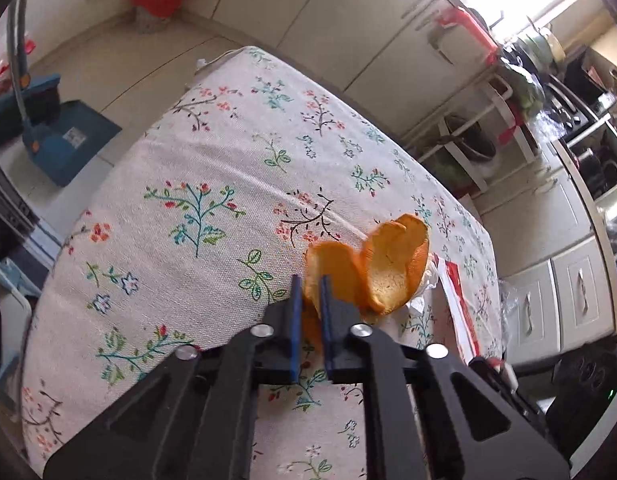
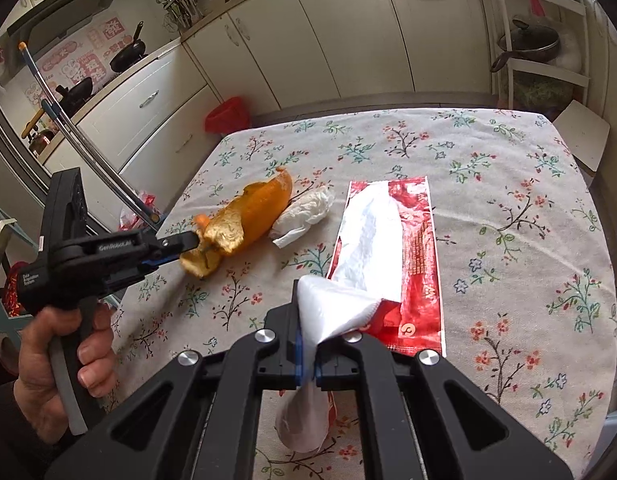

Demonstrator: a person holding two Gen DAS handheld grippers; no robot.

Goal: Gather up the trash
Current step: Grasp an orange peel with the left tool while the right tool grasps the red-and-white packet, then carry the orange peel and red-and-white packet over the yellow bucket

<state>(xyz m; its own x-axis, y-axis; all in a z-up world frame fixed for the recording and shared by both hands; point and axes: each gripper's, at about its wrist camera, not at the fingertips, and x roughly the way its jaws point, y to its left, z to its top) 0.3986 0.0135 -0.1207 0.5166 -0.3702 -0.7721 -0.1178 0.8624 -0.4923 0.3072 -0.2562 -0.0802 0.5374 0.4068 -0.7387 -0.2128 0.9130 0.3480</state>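
The left gripper is clamped on one end of the orange peel, its blue pads pressed against the rind; from the right wrist view the peel appears raised at the gripped end, its far end near the floral tablecloth. The right gripper is closed on a white plastic bag, which drapes forward over a flat red wrapper lying on the cloth. A crumpled white tissue rests just beside the peel, between it and the wrapper. Beyond the table's far left corner, a red bin stands on the floor against the cabinets.
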